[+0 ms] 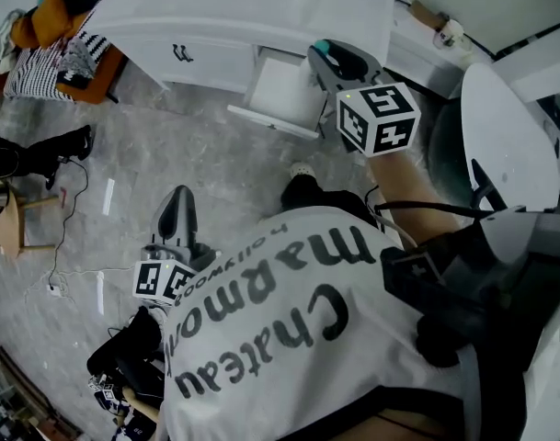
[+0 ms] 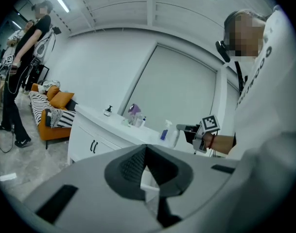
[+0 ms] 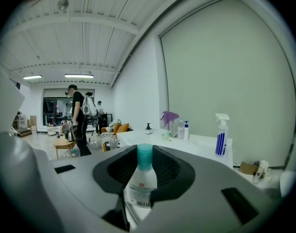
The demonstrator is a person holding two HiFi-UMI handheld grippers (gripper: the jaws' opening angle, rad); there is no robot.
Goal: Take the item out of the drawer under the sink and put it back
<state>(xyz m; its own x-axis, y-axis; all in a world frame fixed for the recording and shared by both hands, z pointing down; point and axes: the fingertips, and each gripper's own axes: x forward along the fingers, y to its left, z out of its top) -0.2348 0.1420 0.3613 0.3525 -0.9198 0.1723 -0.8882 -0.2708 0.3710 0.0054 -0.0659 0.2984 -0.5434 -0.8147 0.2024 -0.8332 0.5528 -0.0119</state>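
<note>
My right hand-held gripper (image 1: 327, 58) is clamped on the teal-capped bottle (image 3: 139, 184), just above the open drawer (image 1: 278, 97). Removal appears complete. Next step: lower the bottle into the drawer and release it. My left hand-held gripper (image 1: 177, 205) is well clear of the drawer, jaws together and empty.

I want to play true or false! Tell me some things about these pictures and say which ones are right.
1. The right gripper is holding a bottle. True.
2. The drawer is closed. False: it is pulled open.
3. The left gripper is holding a sponge. False: its jaws are together with nothing between them.
4. A blue-and-white spray bottle stands on the counter. True.
5. The held bottle's cap is red. False: it is teal.
</note>
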